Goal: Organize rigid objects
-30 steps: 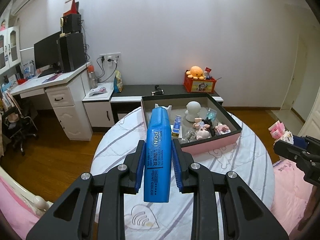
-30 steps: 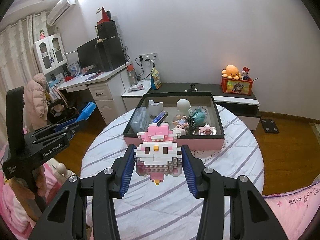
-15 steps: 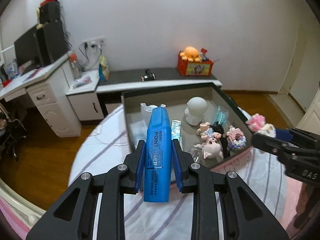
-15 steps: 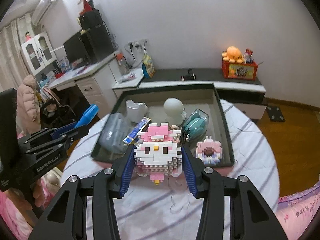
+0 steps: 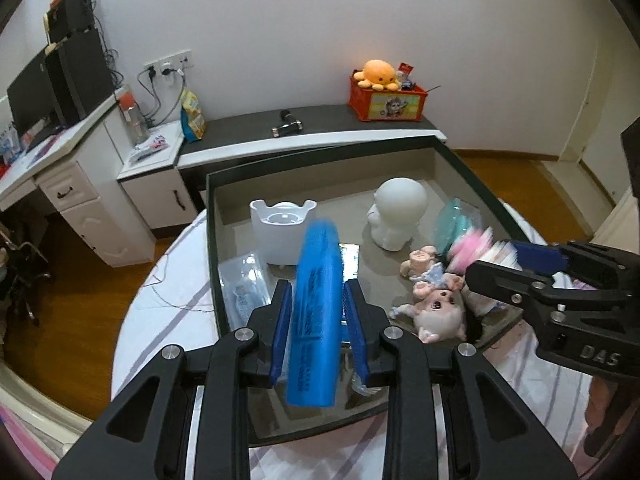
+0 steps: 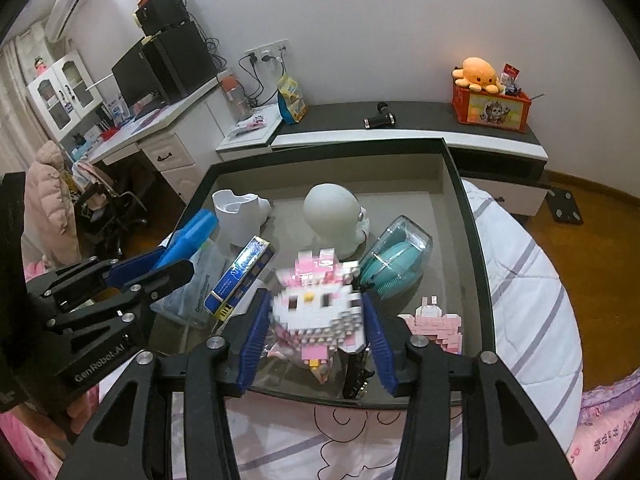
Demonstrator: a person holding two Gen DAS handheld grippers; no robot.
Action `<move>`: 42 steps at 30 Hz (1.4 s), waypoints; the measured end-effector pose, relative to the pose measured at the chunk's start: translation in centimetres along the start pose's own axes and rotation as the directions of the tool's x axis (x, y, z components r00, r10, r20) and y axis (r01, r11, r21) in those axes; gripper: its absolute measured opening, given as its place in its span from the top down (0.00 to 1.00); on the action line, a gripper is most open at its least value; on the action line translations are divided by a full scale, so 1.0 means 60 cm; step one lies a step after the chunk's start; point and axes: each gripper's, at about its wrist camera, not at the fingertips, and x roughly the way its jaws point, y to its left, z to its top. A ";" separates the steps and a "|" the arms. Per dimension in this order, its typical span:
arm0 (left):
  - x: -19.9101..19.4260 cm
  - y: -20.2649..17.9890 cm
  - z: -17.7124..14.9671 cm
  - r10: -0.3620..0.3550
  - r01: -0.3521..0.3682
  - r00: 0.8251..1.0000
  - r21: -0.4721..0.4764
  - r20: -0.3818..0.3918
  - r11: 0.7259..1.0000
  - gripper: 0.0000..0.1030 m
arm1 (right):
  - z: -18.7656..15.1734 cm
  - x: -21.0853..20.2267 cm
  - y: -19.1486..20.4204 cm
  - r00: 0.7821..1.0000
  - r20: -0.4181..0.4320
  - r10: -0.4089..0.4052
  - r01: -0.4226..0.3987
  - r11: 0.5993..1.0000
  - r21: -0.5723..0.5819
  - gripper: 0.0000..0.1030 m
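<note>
My left gripper [image 5: 316,316] is shut on a blue Point Liner marker box [image 5: 316,308], held over the near left part of the dark open box [image 5: 320,160]. It also shows in the right wrist view [image 6: 188,236]. My right gripper [image 6: 314,328] is shut on a pink and white brick-built cat figure [image 6: 316,304], held over the box's near middle. The figure appears blurred in the left wrist view [image 5: 476,248].
In the box lie a white bear cup [image 5: 282,228], a white round-headed figure [image 6: 332,216], a teal item in a clear case [image 6: 394,260], a small blue carton [image 6: 240,276], a clear bag [image 5: 244,288], pig dolls [image 5: 436,304] and a pink brick figure [image 6: 434,324]. The box sits on a round striped table [image 6: 528,280].
Both grippers have moved forward and down over the box with their objects still held. The marker box and the brick figure now blur from motion.
</note>
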 end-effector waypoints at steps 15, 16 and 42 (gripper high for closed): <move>-0.065 -0.013 -0.030 0.028 -0.028 0.995 -0.003 0.096 1.000 0.38 | -0.027 -0.085 0.016 0.991 0.124 -0.057 0.057 0.998 0.008 0.22; -0.080 -0.017 -0.034 0.029 -0.029 0.992 0.000 0.119 1.000 0.37 | -0.032 -0.100 0.019 0.987 0.147 -0.062 0.061 0.998 0.012 0.22; -0.496 -0.058 -0.237 0.206 -0.185 0.772 -0.098 0.601 0.978 0.00 | -0.255 -0.454 0.206 0.771 0.614 -0.168 0.246 0.968 -0.045 0.00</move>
